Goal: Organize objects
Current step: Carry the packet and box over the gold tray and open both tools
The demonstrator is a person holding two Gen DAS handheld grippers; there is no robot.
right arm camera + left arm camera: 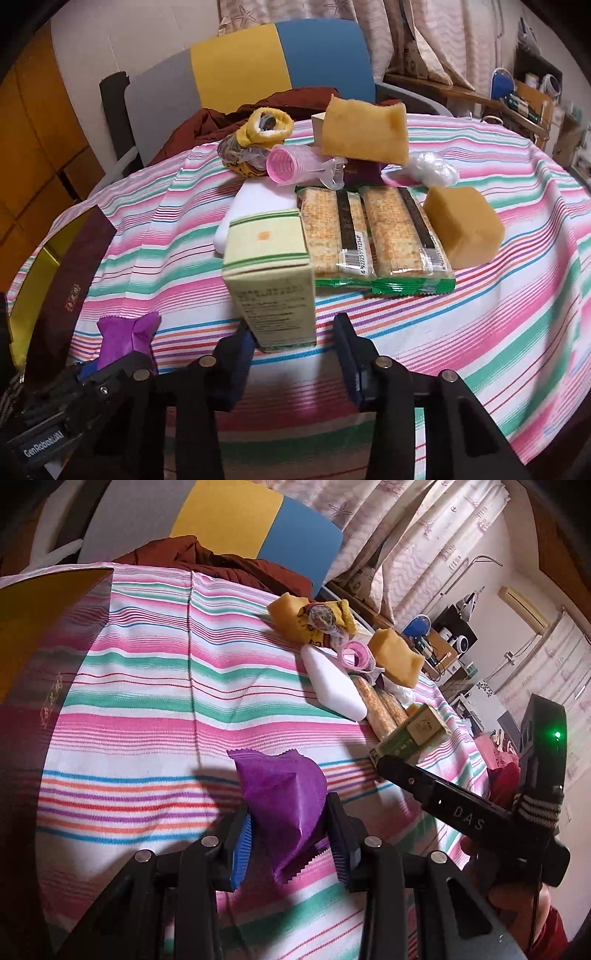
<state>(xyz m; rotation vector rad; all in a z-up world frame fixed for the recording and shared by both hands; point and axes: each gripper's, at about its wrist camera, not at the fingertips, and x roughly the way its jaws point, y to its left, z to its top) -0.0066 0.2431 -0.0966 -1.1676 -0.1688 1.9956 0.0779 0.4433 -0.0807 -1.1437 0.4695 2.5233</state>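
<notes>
L hand-held gripper (288, 843) clamps purple packet (286, 805) just above striped bench (147, 686). R hand-held gripper (295, 345): green-cream box (271, 273) stands upright btwn the jaws, left pad touching, right pad apart, so not gripped yet. Box directly ahead of R. Cracker packs (373, 240) and sponges (463, 230) behind.

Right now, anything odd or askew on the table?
Yes: one yellow sponge sits perched atop the pile, tilted, and the pale green box leans between the right gripper's jaws. Nothing spilled.

Black tool (293, 354), blue ribbed pads (242, 849)
</notes>
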